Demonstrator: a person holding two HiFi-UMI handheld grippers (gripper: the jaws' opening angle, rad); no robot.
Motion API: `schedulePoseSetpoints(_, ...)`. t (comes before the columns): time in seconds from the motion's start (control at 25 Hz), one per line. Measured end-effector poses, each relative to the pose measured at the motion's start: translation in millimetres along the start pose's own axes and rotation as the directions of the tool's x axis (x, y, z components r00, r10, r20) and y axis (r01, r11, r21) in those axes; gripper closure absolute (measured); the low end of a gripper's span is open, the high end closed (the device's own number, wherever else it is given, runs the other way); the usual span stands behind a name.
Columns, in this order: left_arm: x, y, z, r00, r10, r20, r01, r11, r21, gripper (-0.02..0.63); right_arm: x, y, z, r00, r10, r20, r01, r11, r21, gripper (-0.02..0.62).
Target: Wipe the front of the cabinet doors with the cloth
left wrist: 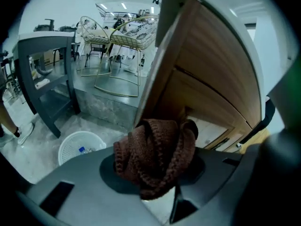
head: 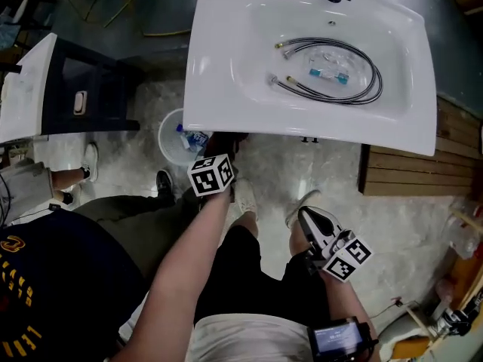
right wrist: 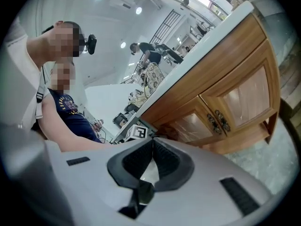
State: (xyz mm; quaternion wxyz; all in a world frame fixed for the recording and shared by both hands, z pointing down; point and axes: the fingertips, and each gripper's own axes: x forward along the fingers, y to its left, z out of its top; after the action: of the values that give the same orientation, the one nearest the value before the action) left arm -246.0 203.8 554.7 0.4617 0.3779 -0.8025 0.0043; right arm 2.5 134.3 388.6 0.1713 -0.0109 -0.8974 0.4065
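A brown knitted cloth (left wrist: 157, 157) is bunched between the jaws of my left gripper (left wrist: 160, 173), which is shut on it. The cloth sits close to the wooden cabinet front (left wrist: 207, 93) under the white sink top (head: 226, 66); I cannot tell whether they touch. In the head view the left gripper (head: 223, 148) reaches under the counter's front edge, so its tips are hidden there. My right gripper (right wrist: 151, 147) is shut with nothing in it. It is held low near the person's lap (head: 311, 221), away from the cabinet. The two glass-panelled doors (right wrist: 244, 98) with dark handles (right wrist: 218, 120) show in the right gripper view.
A white plastic basket (left wrist: 79, 146) holding a bottle stands on the floor left of the cabinet. A dark side table (left wrist: 44, 74) is further left. Hoses (head: 332, 70) lie in the sink basin. Wooden slats (head: 407, 172) lie on the floor at right. A second person (head: 53, 277) stands close at left.
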Motion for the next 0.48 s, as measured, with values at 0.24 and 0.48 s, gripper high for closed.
schedulePoseSetpoints(0.24, 22, 14, -10, 0.996, -0.007, -0.089, 0.021, 0.988, 0.153, 0.454, 10, 1, -1, 0.999, -0.019, 0.035, 0.019, 1.0, 0.0, 0.581)
schedulePoseSetpoints(0.48, 51, -20, -30, 0.984, -0.094, -0.153, 0.122, 0.975, 0.185, 0.453, 7, -3, -14, 0.997, -0.06, 0.038, 0.059, 0.998, 0.031, 0.581)
